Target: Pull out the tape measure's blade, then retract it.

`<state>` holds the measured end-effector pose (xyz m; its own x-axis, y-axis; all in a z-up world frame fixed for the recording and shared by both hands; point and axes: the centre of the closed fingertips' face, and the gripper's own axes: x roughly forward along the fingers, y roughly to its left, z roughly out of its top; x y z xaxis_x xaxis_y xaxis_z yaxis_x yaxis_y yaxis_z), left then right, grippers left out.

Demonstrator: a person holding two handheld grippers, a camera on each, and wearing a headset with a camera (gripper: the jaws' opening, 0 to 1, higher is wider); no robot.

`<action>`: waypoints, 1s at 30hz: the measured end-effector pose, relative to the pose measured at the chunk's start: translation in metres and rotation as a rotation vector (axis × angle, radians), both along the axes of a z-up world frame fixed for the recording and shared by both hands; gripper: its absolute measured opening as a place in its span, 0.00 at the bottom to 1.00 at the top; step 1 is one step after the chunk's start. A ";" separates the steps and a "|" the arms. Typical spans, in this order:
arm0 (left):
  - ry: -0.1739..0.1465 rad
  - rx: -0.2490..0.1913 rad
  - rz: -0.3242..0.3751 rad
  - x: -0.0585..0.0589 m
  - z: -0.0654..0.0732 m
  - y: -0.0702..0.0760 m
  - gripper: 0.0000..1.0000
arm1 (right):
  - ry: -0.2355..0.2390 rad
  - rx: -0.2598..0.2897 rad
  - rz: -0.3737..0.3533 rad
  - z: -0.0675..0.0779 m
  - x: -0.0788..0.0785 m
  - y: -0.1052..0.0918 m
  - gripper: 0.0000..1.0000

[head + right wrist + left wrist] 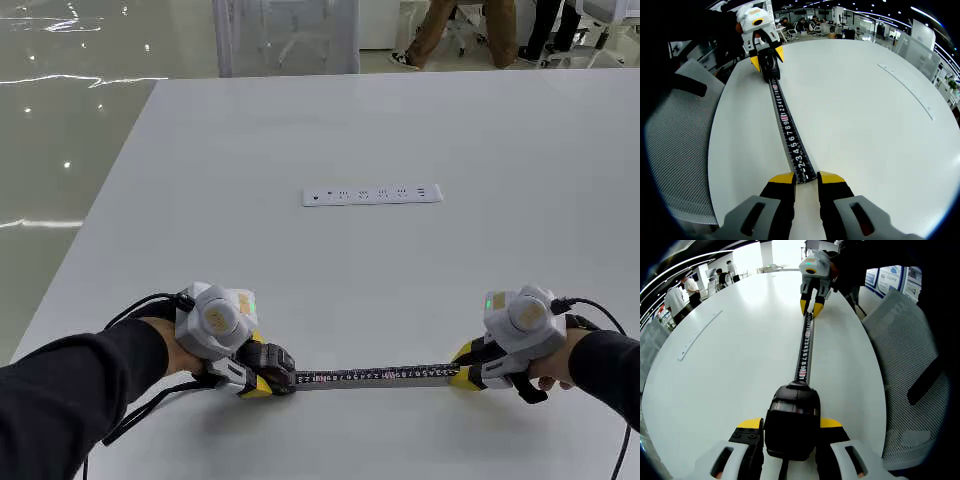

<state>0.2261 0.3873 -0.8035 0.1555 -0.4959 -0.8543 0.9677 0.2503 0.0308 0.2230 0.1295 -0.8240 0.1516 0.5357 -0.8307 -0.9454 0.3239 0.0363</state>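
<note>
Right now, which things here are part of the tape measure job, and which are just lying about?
In the job:
case, held in the left gripper
blade, pulled out across the table, its end in the right gripper

Lying about:
power strip, further up the table
mesh chair, beside the table

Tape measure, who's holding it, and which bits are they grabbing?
The left gripper clamps the tape measure's black case between its jaws; the right gripper pinches the tip of the pulled-out blade.
</note>
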 end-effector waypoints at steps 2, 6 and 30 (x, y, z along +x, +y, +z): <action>-0.017 0.026 0.018 0.001 -0.005 0.009 0.39 | 0.023 0.010 -0.050 0.000 0.000 0.000 0.15; 0.055 -0.042 0.133 -0.006 -0.002 0.019 0.52 | 0.001 -0.001 -0.040 0.001 -0.005 0.001 0.23; -0.130 -0.447 0.668 -0.018 0.062 0.101 1.00 | -0.269 0.155 -0.451 0.063 -0.044 -0.065 0.90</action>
